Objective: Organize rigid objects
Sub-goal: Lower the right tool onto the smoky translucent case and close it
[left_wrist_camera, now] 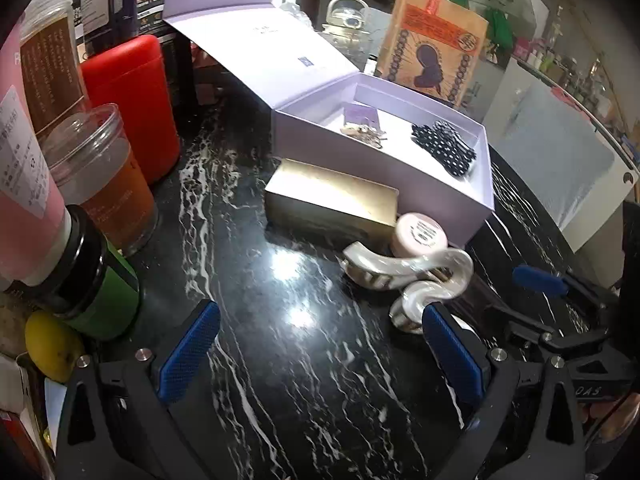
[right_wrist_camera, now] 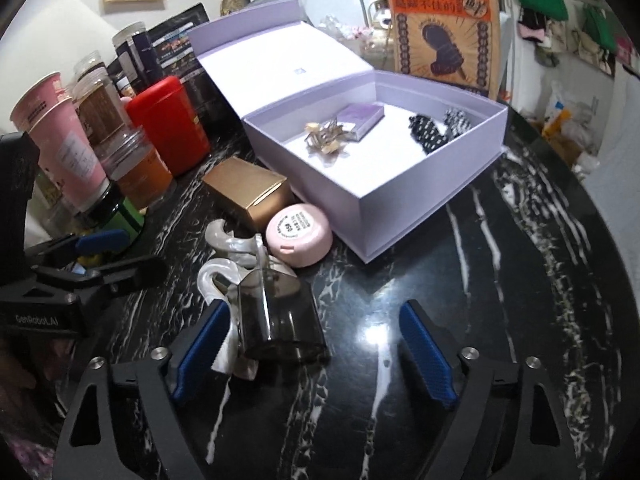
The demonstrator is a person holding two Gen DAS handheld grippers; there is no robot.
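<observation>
Lower centre of the right wrist view, the right tool (right_wrist_camera: 314, 354) stands spread over the black marble bench (right_wrist_camera: 500, 300), a smoky clear hair claw (right_wrist_camera: 280, 320) between its pads (not pinched). The left tool (left_wrist_camera: 320, 354) is spread too, empty. A lilac box (right_wrist_camera: 400, 200) sits open at upper centre.

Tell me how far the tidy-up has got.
Done: a purple booklet, a metal clip and polka-dot hair clips lie in the open lavender box. In hand: nothing; both claws, left and right, are open, the right around a smoky clear case. Left on the black marble table: pearly white hair claw, pink round compact, gold carton.
</observation>
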